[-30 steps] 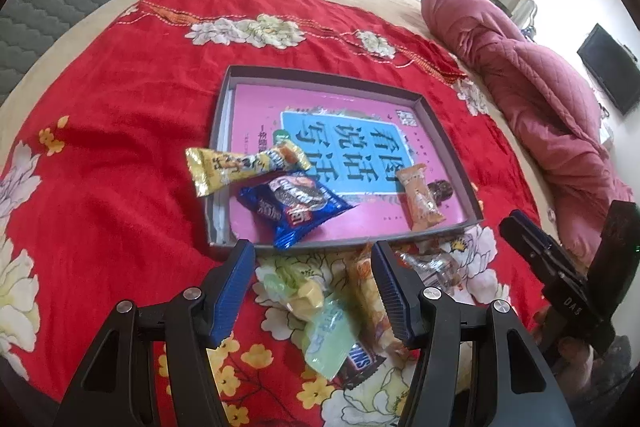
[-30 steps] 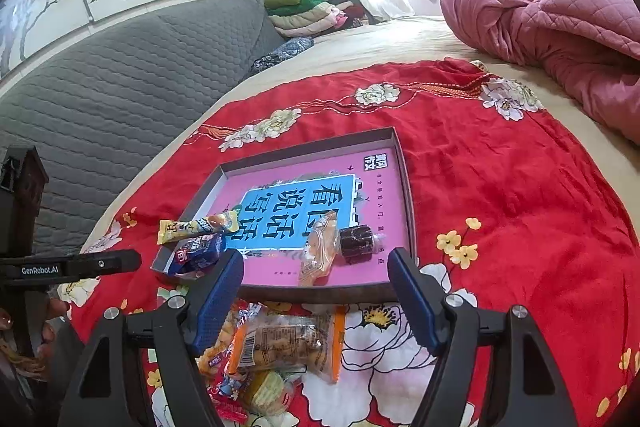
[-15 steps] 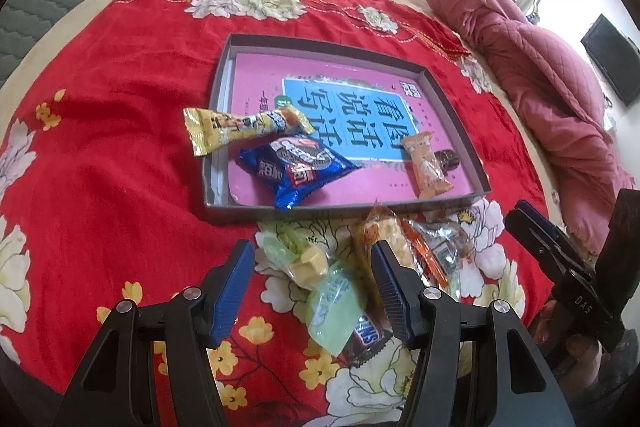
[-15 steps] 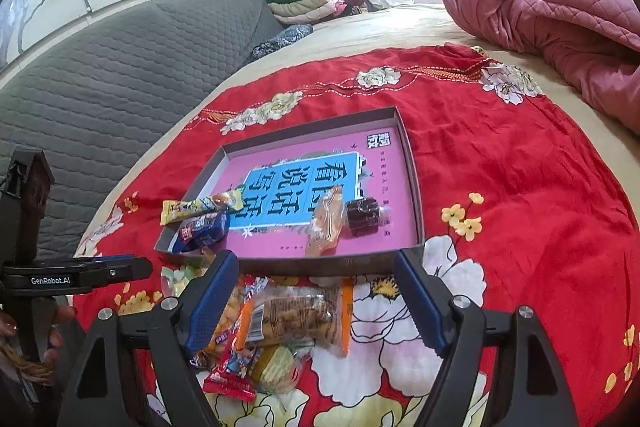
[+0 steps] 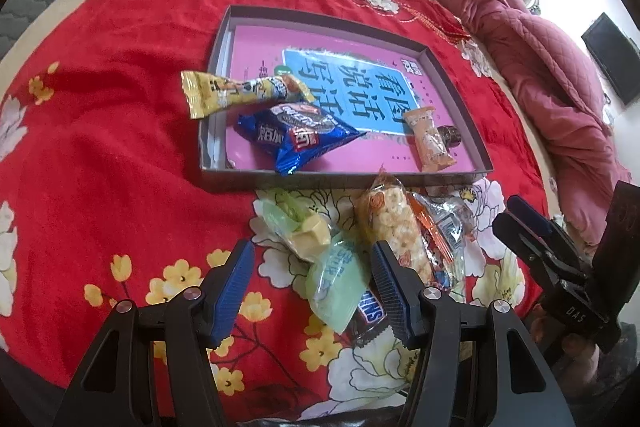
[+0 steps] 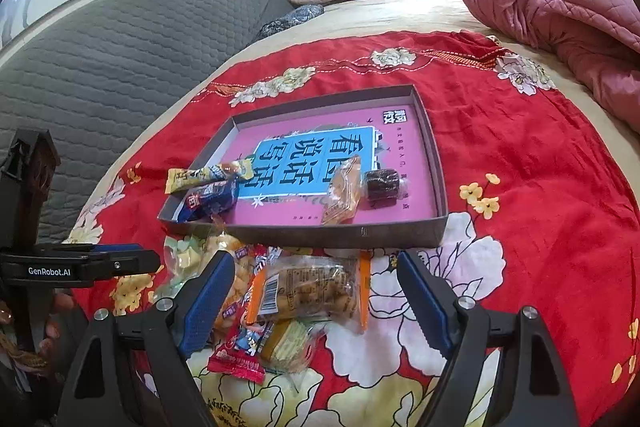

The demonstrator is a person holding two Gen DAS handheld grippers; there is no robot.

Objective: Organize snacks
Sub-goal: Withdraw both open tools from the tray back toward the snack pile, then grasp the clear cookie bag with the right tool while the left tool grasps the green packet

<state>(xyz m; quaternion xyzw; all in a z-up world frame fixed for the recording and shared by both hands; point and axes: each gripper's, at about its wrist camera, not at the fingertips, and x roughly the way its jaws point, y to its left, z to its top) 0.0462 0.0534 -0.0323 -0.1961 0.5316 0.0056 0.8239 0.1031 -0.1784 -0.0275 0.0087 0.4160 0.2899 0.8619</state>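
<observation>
tray [image 5: 344,183]: four snacks | cloth [image 5: 120,167]: loose pile | grippers: two

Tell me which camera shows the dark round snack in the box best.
The right wrist view: the dark round snack lies unobstructed inside the box, beside the orange packet. In the left wrist view that packet hides most of it.

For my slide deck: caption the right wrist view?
Open right gripper above clear biscuit pack, snack tray just beyond.
</observation>
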